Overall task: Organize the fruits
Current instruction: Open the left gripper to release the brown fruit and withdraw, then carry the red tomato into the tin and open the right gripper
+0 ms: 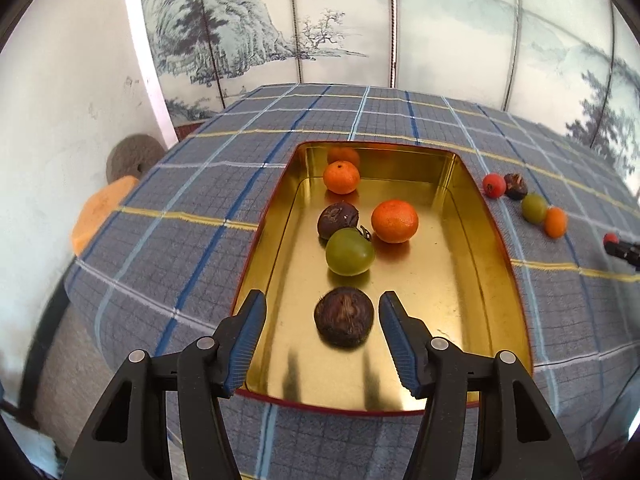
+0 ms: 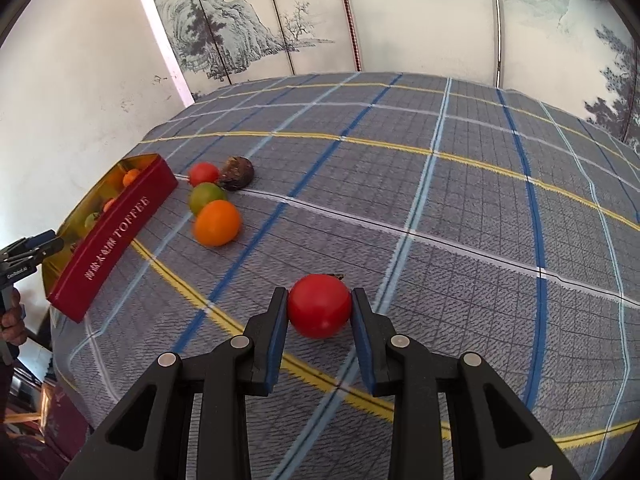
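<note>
Fruits partly sorted: my left gripper (image 1: pixel 322 312) stands open over a dark wrinkled fruit (image 1: pixel 344 317) lying in the gold tin tray (image 1: pixel 460 320). My right gripper (image 2: pixel 320 312) clamps a red round fruit (image 2: pixel 319 311) on the checked cloth (image 2: pixel 440 200); next, I judge, carry it trayward.

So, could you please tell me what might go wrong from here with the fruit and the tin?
1. The red fruit is round and smooth, pinched only at its sides by the right tool; it could slip out on the way to the tin.
2. The dark fruit lies loose between the open left tool pads; a careless withdrawal might nudge it.
</note>
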{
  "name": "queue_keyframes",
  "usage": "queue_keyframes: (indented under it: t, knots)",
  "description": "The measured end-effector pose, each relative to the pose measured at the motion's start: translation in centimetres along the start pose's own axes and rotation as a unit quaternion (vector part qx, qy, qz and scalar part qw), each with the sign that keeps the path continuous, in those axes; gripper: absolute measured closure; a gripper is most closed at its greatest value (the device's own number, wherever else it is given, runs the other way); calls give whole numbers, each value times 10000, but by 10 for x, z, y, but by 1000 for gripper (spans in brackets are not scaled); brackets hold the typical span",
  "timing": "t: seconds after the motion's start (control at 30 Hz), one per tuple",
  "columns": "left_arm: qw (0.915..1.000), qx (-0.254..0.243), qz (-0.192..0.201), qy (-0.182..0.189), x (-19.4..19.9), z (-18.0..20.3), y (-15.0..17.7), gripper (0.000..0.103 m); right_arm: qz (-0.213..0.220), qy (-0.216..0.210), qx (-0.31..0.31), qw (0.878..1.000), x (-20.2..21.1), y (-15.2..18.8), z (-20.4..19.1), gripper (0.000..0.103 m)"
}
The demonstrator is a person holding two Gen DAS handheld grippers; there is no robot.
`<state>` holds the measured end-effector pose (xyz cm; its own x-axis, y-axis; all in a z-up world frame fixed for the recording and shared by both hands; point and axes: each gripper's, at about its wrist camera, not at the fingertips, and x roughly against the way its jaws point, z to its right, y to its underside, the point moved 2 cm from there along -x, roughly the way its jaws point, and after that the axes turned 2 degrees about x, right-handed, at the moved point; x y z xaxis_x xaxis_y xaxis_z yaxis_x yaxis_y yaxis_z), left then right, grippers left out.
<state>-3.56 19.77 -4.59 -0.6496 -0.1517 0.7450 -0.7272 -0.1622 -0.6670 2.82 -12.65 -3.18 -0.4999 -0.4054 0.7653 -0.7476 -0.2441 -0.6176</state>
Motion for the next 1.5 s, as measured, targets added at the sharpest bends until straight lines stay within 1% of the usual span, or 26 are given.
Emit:
queue_keyframes:
  t: [0.07,0.17,0.3,0.33,0.37,0.4,0.43,0.47,0.6,0.73,0.8,0.9,1.0,1.1,1.23,1.43,1.5]
  knots:
    - [9996,244,-53,128,2,-4,1,43,37,-84,17,10000,4,-1,-9,74]
    - [9987,467,-55,205,8,-9,1,43,98,-334,97,9993,10,-7,-27,74]
    - [9989,432,-3,192,22,-11,0,43,181,-644,369,9971,15,-22,-65,74]
    - [9989,434,17,168,24,-12,0,39,198,-762,454,9959,15,-26,-77,74]
    - [9988,455,40,160,28,-13,0,30,208,-893,539,9943,15,-31,-90,74]
    - [9987,477,46,150,30,-15,0,24,215,-992,619,9929,13,-35,-103,74]
    - [9986,510,48,103,31,-17,-1,15,217,-1086,685,9915,12,-38,-113,74]
    - [9984,567,69,16,33,-20,0,13,213,-1206,757,9896,10,-42,-125,74]
    - [9978,659,2,-84,34,-30,2,11,135,-1657,1085,9801,-4,-55,-175,74]
    - [9972,729,-157,-73,31,-38,5,10,12,-1905,1446,9710,-20,-63,-220,74]
    - [9971,749,-108,-51,33,-40,7,10,-82,-1968,1629,9668,-32,-66,-239,74]
    - [9979,600,68,-224,40,-39,9,8,-263,-1995,1736,9640,-51,-67,-256,74]
    - [9983,409,273,-319,47,-37,11,8,-425,-1978,1783,9629,-68,-66,-266,74]
    - [9982,297,322,-420,48,-38,11,8,-529,-1936,1839,9622,-79,-65,-272,74]
    - [9989,246,283,-289,45,-38,13,8,-638,-1857,1892,9621,-91,-64,-279,74]
    - [9993,52,289,-218,43,-33,16,8,-683,-1769,1986,9616,-99,-64,-287,74]
    - [9995,26,279,-121,42,-31,17,8,-680,-1772,1967,9619,-101,-65,-287,73]
